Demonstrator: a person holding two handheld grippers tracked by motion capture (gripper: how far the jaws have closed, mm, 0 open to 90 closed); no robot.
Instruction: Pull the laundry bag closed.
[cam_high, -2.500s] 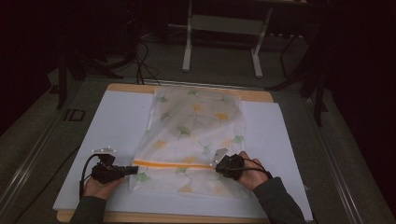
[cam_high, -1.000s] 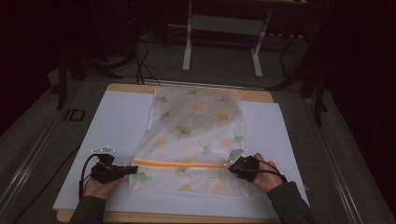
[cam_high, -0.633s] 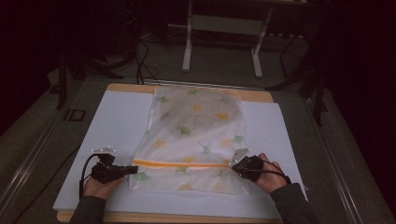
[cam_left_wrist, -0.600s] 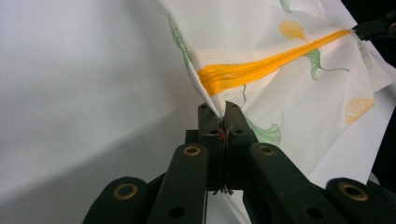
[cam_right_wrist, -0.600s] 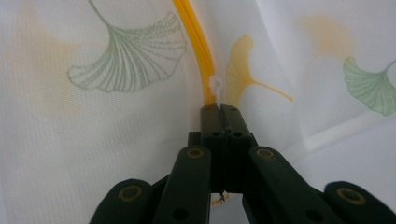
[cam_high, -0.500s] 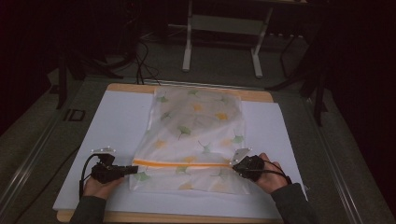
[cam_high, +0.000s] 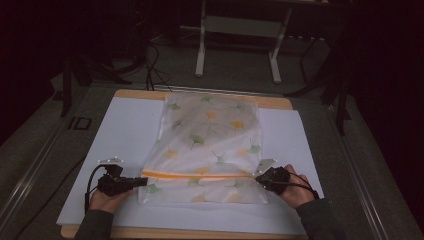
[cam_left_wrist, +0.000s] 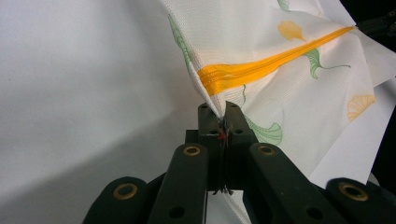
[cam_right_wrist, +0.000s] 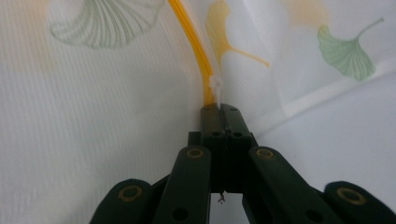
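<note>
A white cloth cover (cam_high: 210, 135) printed with green and yellow ginkgo leaves lies flat on the white mat (cam_high: 125, 135). An orange zipper (cam_high: 195, 175) runs across its near end. My left gripper (cam_high: 142, 182) is shut on the cloth at the zipper's left end, seen close in the left gripper view (cam_left_wrist: 218, 108) with the orange zipper (cam_left_wrist: 261, 67) leading away. My right gripper (cam_high: 259, 181) is shut on the zipper's right end. In the right gripper view (cam_right_wrist: 219, 108) the jaws pinch just below the small white zipper pull (cam_right_wrist: 215, 86). The zipper is pulled straight between the two grippers.
The mat covers a wooden table (cam_high: 200, 234) whose edge shows at front and back. Behind the table stand metal frame legs (cam_high: 201, 45) and cables on a dark floor. Bare mat lies to both sides of the cover.
My right gripper has slid to the right along the near end of the cover, drawing the orange zipper straighter. The left gripper has stayed put.
</note>
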